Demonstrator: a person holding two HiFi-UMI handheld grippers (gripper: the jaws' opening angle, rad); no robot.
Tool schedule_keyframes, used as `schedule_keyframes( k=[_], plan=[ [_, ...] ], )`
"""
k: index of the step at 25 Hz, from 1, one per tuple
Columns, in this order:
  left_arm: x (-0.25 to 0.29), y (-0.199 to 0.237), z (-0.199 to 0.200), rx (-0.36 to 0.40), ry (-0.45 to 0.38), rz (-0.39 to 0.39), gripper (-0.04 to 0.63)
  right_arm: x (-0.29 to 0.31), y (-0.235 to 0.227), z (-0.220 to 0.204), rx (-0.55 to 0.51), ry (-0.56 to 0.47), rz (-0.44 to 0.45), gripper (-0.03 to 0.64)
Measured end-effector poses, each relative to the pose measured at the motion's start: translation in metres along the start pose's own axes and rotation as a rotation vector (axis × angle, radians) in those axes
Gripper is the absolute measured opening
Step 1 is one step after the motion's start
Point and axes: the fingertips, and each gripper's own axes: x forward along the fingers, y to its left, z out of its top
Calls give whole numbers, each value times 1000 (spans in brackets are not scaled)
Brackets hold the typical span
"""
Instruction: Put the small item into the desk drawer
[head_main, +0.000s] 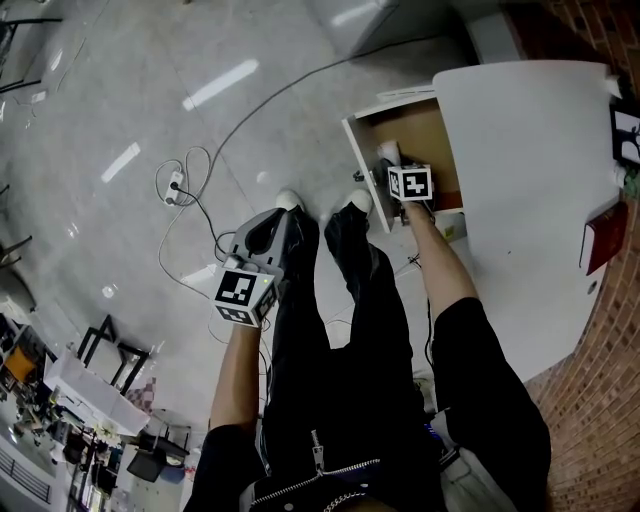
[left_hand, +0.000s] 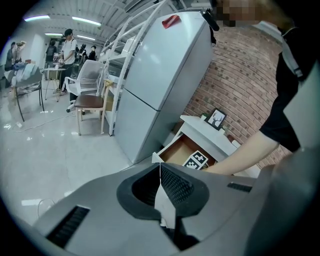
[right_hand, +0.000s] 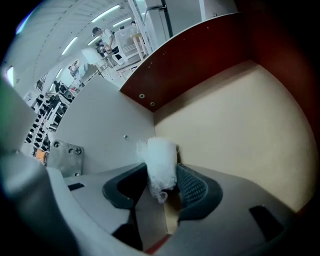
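small item (right_hand: 162, 150): a white, puffy wad. Could be tissue or cotton in thin wrap, honestly can't tell which. It's standing upright between the right gripper's jaws, down inside the drawer (right_hand: 240, 125) and close to its white side wall.

right gripper (right_hand: 162, 169): reached into the drawer, with the jaws spread about as wide as the wad. The wad looks fluffed out rather than squashed, so I read it as let go. The pads are at most brushing it.

left gripper (left_hand: 160, 170): jaws clenched together with nothing in them. It hangs over the floor (head_main: 130, 120), well apart from the desk, and isn't part of this.

drawer: pulled out from under the white tabletop (head_main: 520, 180). The bottom is light wood.

how it handles: my guess is super light and soft. It would squish under any pressure and can't really break. It's not slippery either. If anything it may cling to the ribbed pads, and a loose wispy tail hangs off its lower end that could snag.

where to grab: around the middle of the body, with a gentle pinch. Leave the tail alone, since it would probably just stretch or tear.

progress: looks basically placed to me, as the wad is already in the drawer.

watch out: something this light could ride out stuck to a pad, so I'd back the gripper out straight and wide.
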Motion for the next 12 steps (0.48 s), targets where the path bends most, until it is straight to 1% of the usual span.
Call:
schedule_keyframes(
  k=[4, 7, 9, 11, 12],
  plan=[
    [0, 5, 8, 20, -2, 5, 21, -8, 3, 0, -4, 1, 6, 196],
    [-3, 10, 17, 13, -16, 14, 21, -18, 4, 4, -10, -13, 4, 184],
    [-4, 9, 22, 18, -19, 8, 21, -28, 1, 8, 3, -40, -6, 157],
    [-5, 6, 28, 32, -20, 0, 21, -39, 0, 13, 13, -74, -22, 93],
    [-6, 4, 31, 40, -21, -4, 21, -45, 0, 15, 15, -88, -30, 72]
  ],
)
